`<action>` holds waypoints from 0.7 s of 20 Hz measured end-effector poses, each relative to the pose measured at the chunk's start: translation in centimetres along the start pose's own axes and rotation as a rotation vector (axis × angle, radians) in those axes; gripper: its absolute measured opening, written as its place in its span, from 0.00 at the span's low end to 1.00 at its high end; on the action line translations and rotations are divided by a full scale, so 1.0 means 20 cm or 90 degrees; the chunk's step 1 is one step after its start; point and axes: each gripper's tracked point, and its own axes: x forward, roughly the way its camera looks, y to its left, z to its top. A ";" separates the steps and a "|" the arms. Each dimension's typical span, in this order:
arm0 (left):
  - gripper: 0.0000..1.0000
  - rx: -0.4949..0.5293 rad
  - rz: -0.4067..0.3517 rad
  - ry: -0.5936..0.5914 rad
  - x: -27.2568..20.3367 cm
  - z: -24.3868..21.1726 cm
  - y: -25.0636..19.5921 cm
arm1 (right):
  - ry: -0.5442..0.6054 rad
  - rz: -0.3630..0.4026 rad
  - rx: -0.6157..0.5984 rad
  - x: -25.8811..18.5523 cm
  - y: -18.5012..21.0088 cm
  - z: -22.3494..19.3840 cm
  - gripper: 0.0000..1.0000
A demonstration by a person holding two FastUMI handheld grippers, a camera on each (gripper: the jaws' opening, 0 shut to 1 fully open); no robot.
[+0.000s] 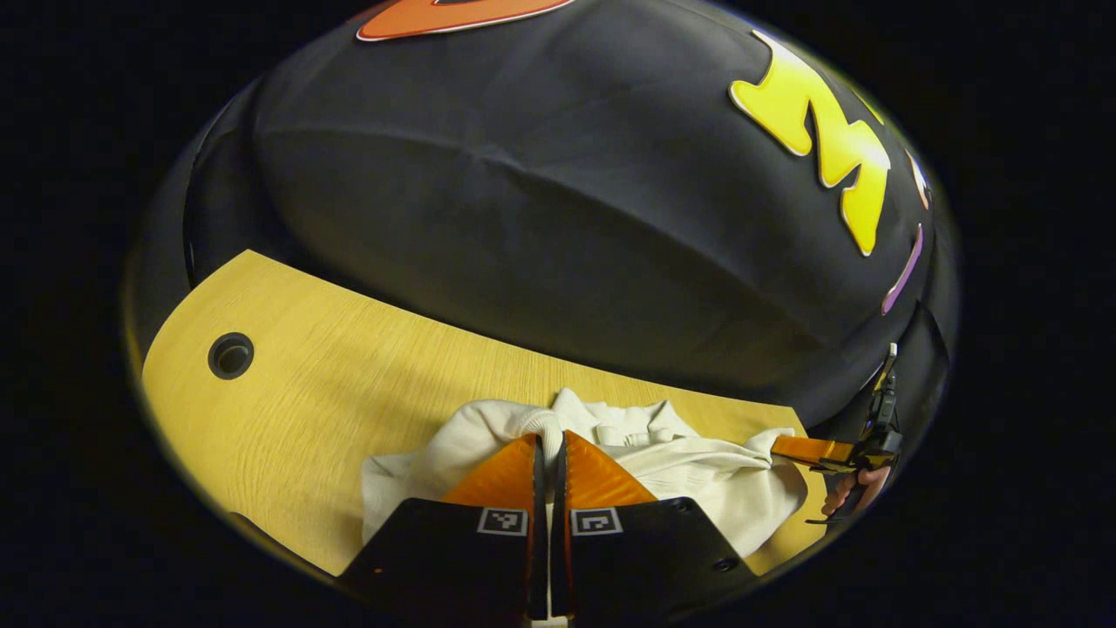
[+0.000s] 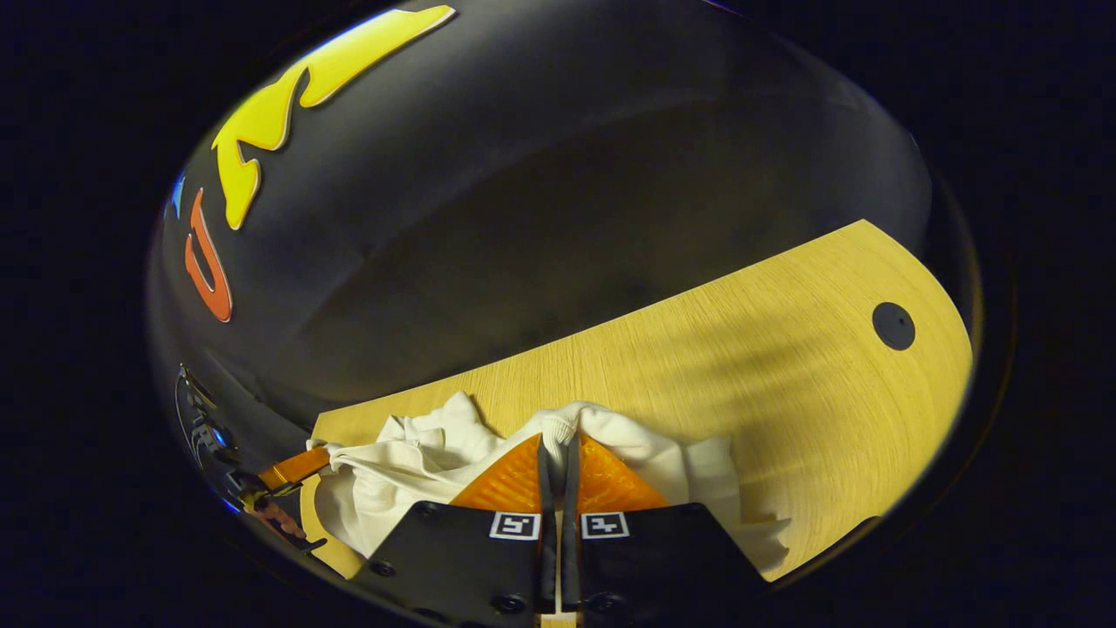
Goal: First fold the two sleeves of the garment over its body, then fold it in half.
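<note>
Both grippers pinched on the white garment (image 1: 697, 471), which is bunched up on the wooden table (image 1: 349, 384).

Left gripper (image 1: 549, 445): orange fingers (image 1: 501, 475) closed almost together, a ribbed fold of garment cloth caught between the tips. Right gripper (image 2: 558, 445): same state, fingers (image 2: 610, 480) nearly touching with a white fold clamped at the tips. Garment is crumpled, not flat, lying along the table's near edge, well apart from the round cable hole (image 1: 231, 355) in the tabletop. In the left gripper view the right gripper sits at the garment's far right end, orange finger touching the cloth, with a hand (image 1: 854, 488) behind it. In the right gripper view the left gripper meets the garment's left end at the table corner. Cloth between the two grips is wrinkled and heaped, collar area facing the booth wall.
</note>
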 end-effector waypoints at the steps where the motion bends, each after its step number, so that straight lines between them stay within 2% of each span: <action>1: 0.04 0.006 0.012 0.001 0.01 -0.01 0.02 | 0.001 -0.004 0.003 0.02 0.00 0.00 0.03; 2: 0.05 0.013 0.019 0.000 0.02 -0.01 0.02 | 0.001 -0.004 0.003 0.04 0.00 -0.02 0.03; 3: 0.10 0.017 0.022 -0.002 0.01 0.00 0.01 | 0.001 -0.005 0.006 0.03 0.00 -0.02 0.09; 4: 0.13 0.021 0.023 -0.006 0.01 0.00 -0.01 | 0.000 0.000 0.011 0.02 0.02 0.00 0.10; 5: 0.18 0.023 0.021 -0.011 -0.01 0.02 -0.02 | -0.007 0.007 0.015 0.00 0.03 0.02 0.16; 6: 0.24 0.028 0.026 -0.018 -0.02 0.05 -0.02 | -0.019 0.004 0.007 -0.03 0.04 0.04 0.17; 7: 0.31 0.035 0.030 -0.027 -0.05 0.09 -0.03 | -0.034 0.000 -0.003 -0.06 0.04 0.08 0.32; 8: 0.44 0.044 0.032 -0.035 -0.08 0.11 -0.03 | -0.055 0.010 -0.002 -0.11 0.07 0.14 0.33; 9: 0.79 0.054 0.036 -0.044 -0.13 0.15 -0.05 | -0.071 0.005 -0.005 -0.15 0.09 0.18 0.39; 10: 0.84 0.064 0.040 -0.054 -0.17 0.19 -0.07 | -0.086 0.001 -0.010 -0.21 0.09 0.21 0.43; 11: 0.88 0.074 0.044 -0.066 -0.23 0.24 -0.08 | -0.100 0.000 -0.021 -0.26 0.11 0.25 0.41; 12: 0.90 0.085 0.045 -0.081 -0.30 0.29 -0.12 | -0.111 0.001 -0.032 -0.32 0.13 0.28 0.43; 14: 0.97 0.114 0.049 -0.122 -0.52 0.42 -0.19 | -0.135 0.009 -0.067 -0.50 0.24 0.33 0.67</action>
